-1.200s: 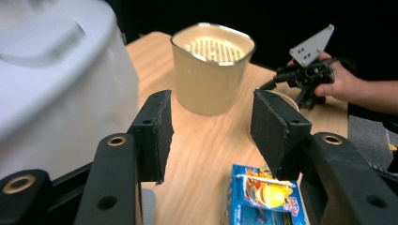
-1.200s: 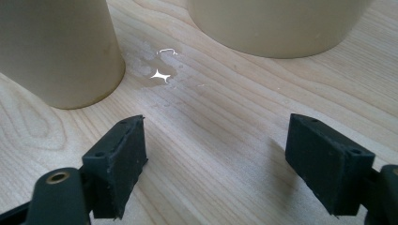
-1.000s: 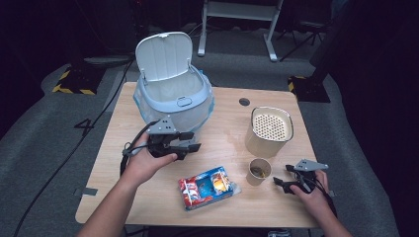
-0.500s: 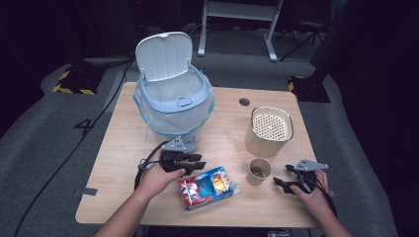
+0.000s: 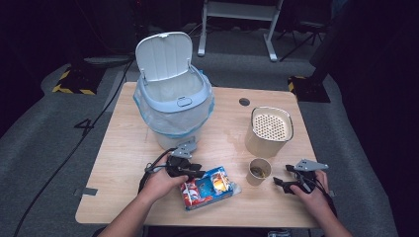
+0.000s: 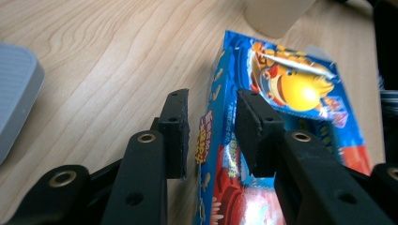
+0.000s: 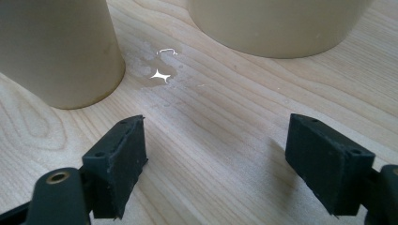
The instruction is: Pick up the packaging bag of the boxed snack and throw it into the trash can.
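A blue and red snack box (image 5: 210,186) (image 6: 291,93) lies flat near the table's front edge. My left gripper (image 5: 197,174) (image 6: 211,126) is low over the box's left end, and its jaws have just been closing. The box's near edge sits between the two pads. A thin gap still shows between the left pad (image 6: 174,131) and the cardboard. At the front right my right gripper (image 5: 281,183) (image 7: 216,173) rests on the wood, open, with nothing between its pads. It points at a small paper cup (image 5: 259,170) (image 7: 56,47).
A pale blue bin (image 5: 173,103) with its lid up and a plastic liner stands at the back left; its grey foot (image 6: 14,93) shows beside my left jaw. A beige canister (image 5: 269,129) (image 7: 277,23) with a perforated top stands behind the cup. A small wet spot (image 7: 159,70) lies between them.
My left hand has come down and to the right from beside the bin onto the snack box, and its jaws have narrowed around the box's edge. The right hand has stayed put.
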A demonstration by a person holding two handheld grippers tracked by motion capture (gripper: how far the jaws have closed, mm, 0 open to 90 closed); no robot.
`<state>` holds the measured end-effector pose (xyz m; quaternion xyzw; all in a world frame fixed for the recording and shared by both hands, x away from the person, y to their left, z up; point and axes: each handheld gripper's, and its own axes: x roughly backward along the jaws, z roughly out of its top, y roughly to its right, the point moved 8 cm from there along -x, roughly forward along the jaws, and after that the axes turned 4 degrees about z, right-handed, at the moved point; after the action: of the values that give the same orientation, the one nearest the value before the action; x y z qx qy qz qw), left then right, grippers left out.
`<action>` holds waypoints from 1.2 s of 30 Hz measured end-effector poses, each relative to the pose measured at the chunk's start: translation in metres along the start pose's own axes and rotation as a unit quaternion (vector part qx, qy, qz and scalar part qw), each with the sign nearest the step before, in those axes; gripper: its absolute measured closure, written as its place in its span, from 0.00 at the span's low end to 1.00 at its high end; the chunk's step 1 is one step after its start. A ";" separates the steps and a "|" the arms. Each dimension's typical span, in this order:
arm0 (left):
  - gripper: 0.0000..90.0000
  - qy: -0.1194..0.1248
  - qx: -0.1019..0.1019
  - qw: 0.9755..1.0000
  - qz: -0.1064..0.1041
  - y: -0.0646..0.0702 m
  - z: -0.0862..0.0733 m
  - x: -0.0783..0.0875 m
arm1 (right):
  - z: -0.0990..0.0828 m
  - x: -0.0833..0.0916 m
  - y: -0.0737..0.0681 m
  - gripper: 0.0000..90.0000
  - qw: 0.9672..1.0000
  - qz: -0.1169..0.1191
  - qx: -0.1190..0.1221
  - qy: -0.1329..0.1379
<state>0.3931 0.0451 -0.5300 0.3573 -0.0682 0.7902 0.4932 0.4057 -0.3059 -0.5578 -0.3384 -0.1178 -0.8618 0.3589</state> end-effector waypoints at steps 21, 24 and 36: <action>0.77 -0.002 0.029 0.999 -0.021 0.001 -0.004 -0.002 | 0.000 0.000 0.000 0.23 1.000 0.000 0.000 0.000; 0.79 -0.006 0.032 0.999 -0.024 0.002 -0.005 -0.003 | 0.000 0.000 0.000 0.23 1.000 0.000 0.000 0.000; 0.89 -0.044 0.002 0.999 0.006 0.001 -0.009 -0.004 | 0.000 0.000 0.000 0.23 1.000 0.000 0.000 0.000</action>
<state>0.3892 0.0458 -0.5394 0.3921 -0.0905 0.7767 0.4846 0.4057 -0.3059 -0.5578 -0.3385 -0.1179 -0.8618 0.3590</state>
